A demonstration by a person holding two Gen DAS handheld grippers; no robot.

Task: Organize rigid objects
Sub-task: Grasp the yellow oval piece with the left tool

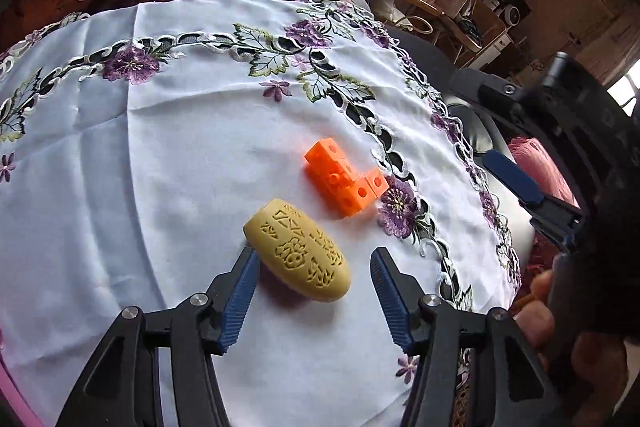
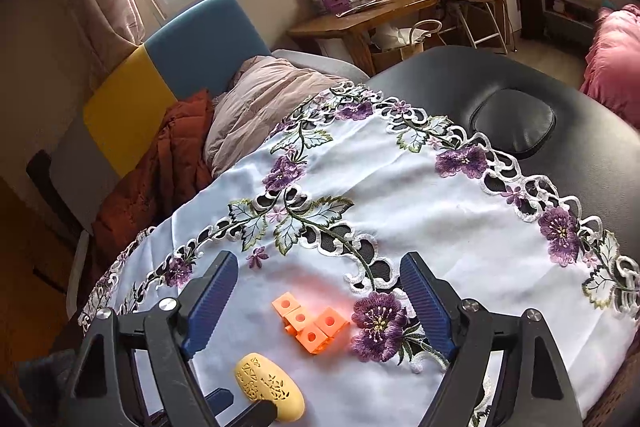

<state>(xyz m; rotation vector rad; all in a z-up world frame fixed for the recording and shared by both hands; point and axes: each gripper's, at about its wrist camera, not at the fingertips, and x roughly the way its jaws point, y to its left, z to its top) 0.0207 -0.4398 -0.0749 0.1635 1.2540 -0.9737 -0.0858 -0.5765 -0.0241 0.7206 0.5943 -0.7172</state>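
A yellow carved oval block (image 1: 299, 250) lies on the white embroidered cloth (image 1: 160, 167), between the fingers of my open left gripper (image 1: 314, 254); its left finger is close to the block's side. An orange piece of joined cubes (image 1: 345, 177) lies just beyond it. In the right wrist view the orange piece (image 2: 311, 322) lies on the cloth between the fingers of my open right gripper (image 2: 318, 263), which hovers above it. The yellow block (image 2: 269, 391) shows below, with a left gripper tip (image 2: 218, 398) beside it. The right gripper (image 1: 520, 183) also shows at the right of the left wrist view.
The cloth covers a black padded table (image 2: 520, 99) whose edge runs close on the right. A bed with an orange jacket (image 2: 160, 167) and pink quilt (image 2: 260, 99) lies behind. A wooden desk (image 2: 360, 19) stands farther back.
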